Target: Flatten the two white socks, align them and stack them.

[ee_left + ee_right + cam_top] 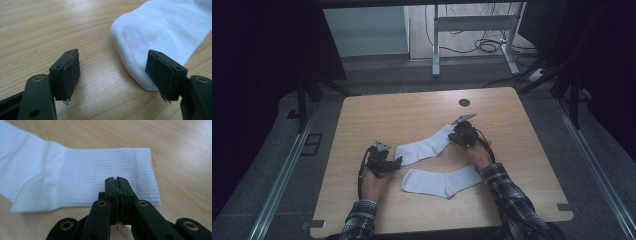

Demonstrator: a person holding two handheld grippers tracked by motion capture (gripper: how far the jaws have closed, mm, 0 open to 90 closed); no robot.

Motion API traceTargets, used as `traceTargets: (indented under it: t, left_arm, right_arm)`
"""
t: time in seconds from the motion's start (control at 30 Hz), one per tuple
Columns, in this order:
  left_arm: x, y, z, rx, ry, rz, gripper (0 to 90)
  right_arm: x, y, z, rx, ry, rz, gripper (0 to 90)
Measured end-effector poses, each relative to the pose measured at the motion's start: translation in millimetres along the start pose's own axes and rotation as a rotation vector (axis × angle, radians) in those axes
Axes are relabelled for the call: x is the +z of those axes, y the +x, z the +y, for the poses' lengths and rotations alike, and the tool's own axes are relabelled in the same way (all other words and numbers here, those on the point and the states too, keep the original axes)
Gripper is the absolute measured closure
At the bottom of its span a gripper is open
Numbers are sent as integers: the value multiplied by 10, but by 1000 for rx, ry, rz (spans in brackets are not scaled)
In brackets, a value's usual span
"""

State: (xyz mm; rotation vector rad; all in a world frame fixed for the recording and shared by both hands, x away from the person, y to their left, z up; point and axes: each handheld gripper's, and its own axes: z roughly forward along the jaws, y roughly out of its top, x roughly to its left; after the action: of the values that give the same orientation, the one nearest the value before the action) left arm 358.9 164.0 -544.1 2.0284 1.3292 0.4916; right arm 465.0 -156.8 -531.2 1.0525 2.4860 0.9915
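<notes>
Beside open hand-held gripper (113, 80), sock toe (160, 32)

I read this as a lab recording bay: bare wooden table (422, 125) on grey floor (412, 80), dark curtains at 9 and 3 o'clock, loose cables (484, 46) under a desk frame (472, 30) at 12 o'clock.
</notes>
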Motion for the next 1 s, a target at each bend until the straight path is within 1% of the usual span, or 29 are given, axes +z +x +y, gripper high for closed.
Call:
traceTargets:
  t: [0.1, 0.2, 0.23, 0.27, 0.3, 0.33, 0.37, 0.4, 0.47, 0.5, 0.53, 0.57, 0.63, 0.67, 0.7, 0.77, 0.8, 0.83, 0.93, 0.97, 1.0]
  left_arm:
    - [4, 8, 4, 6, 0, -4, 270]
    - [9, 16, 10, 10, 0, -10, 269]
    - [13, 17, 13, 12, -2, -12, 271]
    - [10, 18, 24, 12, 3, -16, 284]
    - [3, 21, 42, 9, 9, -23, 320]
    - [-7, 21, 60, 5, 10, -25, 360]
    - [-20, 18, 73, 1, -4, -28, 373]
    - [-32, 15, 83, -2, -21, -33, 385]
    - [-46, 7, 98, 5, -38, -27, 420]
    - [-44, 4, 102, 9, -43, -22, 427]
    - [-41, 6, 103, 14, -41, -15, 433]
    - [-31, 10, 103, 12, -40, -14, 437]
    - [-1, 19, 93, 6, -32, -20, 453]
    - [16, 20, 87, 5, -23, -20, 455]
    - [34, 21, 80, 10, -13, -24, 485]
    - [46, 20, 74, 8, -18, -40, 533]
    - [45, 17, 80, 8, -16, -48, 574]
    - [43, 16, 86, 14, -11, -58, 624]
    - [47, -9, 94, 8, -8, -98, 780]
    - [47, -24, 98, 8, -6, -96, 805]
    - [44, -37, 104, 18, -5, -97, 828]
  right_arm:
    - [-121, 30, -103, 7, 20, 22, 858]
    - [-244, 77, -212, -4, 37, 39, 853]
    - [-275, 89, -239, -6, 39, 46, 839]
    - [-305, 96, -252, -9, 45, 46, 804]
    - [-332, 102, -251, -11, 44, 39, 771]
    - [-362, 98, -242, -21, 33, 20, 751]
    - [-389, 86, -225, -20, 13, 5, 735]
    - [-411, 64, -204, -10, -6, -6, 720]
    - [-423, 18, -166, 4, -30, -35, 677]
    - [-411, -1, -155, 10, -29, -53, 666]
    - [-385, -20, -150, 14, -24, -57, 646]
    - [-352, -36, -153, 14, -18, -64, 627]
    - [-283, -57, -172, 11, 0, -77, 618]
    - [-255, -65, -187, 13, 6, -80, 617]
    - [-230, -73, -205, 17, 12, -80, 627]
    - [-224, -101, -239, 47, -2, -48, 699]
    - [-230, -114, -248, 62, -4, -36, 749]
    - [-244, -120, -252, 75, 3, -26, 770]
    - [-281, -115, -263, 70, 16, -18, 795]
    - [-296, -109, -270, 66, 16, -17, 798]
    - [-312, -102, -279, 63, 13, -15, 799]
